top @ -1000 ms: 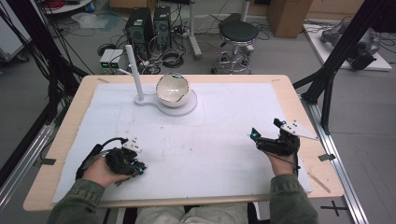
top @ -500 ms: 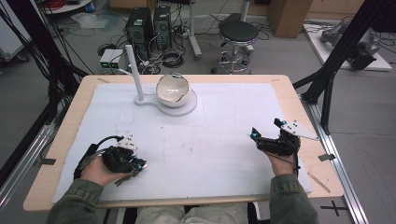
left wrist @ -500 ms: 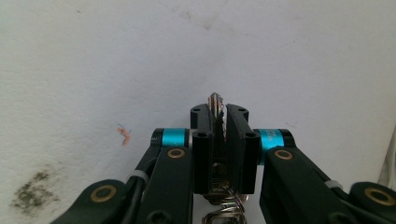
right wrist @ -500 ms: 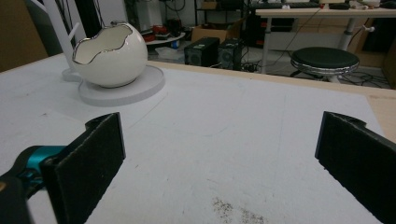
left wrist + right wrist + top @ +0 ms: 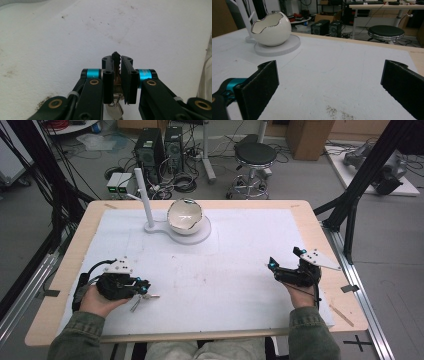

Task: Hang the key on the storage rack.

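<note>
Two hand-held grippers sat near the person's edge of the tabletop (image 5: 300, 215), one in each hand. The left hand-held gripper (image 5: 142, 289), at about eight o'clock on the white mat (image 5: 235, 270), had its jaws pressed together on a small bunch of keys (image 5: 116, 75). In the left gripper view a toothed key blade stuck up between the pads, and silver keys hung below them. In the high view the keys (image 5: 142, 297) showed just beside the jaw tips, low over the mat; whether they touched it could not be told.

The right hand-held gripper (image 5: 285, 265), at about four o'clock, had its jaws spread wide with nothing between them. The right gripper view showed the two black pads (image 5: 265, 80) well apart above bare mat.

Farther off, at twelve o'clock, a white egg-shaped bowl (image 5: 185, 216) with a jagged silver rim stood on a round white base (image 5: 200, 234). Just to its left, at eleven o'clock, a white post (image 5: 144, 195) rose upright from the same base.
</note>
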{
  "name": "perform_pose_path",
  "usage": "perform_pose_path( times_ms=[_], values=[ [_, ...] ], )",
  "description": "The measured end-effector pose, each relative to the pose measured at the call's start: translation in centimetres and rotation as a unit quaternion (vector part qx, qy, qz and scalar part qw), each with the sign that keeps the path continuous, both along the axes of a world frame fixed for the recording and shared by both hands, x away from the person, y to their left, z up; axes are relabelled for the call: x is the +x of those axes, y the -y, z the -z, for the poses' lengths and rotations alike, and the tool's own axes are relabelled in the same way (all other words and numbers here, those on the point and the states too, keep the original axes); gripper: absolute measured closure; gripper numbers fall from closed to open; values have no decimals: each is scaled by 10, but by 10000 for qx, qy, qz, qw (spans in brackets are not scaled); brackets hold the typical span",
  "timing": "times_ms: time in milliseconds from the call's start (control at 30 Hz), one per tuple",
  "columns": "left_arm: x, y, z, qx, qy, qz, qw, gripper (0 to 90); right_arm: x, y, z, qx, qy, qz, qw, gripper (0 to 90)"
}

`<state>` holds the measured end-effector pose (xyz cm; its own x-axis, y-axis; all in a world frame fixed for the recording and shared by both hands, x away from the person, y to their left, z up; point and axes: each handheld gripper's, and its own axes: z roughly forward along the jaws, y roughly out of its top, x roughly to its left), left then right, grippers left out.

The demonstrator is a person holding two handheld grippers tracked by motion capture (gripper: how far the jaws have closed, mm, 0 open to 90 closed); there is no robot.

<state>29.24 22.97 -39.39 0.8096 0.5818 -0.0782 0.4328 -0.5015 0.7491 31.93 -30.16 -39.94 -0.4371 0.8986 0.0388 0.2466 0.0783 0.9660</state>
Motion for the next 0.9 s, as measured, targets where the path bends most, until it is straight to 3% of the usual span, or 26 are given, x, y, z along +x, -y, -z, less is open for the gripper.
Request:
perform_pose_path(
  times_ms=[133,400,633,900],
  values=[
    [-1,-6,-5,-182,25,-81,9998,809,-1,0,0,3,-7,1,10000,5],
    [-4,-10,-17,-326,307,-213,9988,809,-1,1,-1,9,16,27,10000,5],
    [-3,-15,-21,-383,387,-315,9980,809,-2,1,-1,17,9,43,10000,5],
    [-1,-24,-38,-610,543,-422,9958,809,-2,0,-1,2,-22,65,10000,5]
  ],
)
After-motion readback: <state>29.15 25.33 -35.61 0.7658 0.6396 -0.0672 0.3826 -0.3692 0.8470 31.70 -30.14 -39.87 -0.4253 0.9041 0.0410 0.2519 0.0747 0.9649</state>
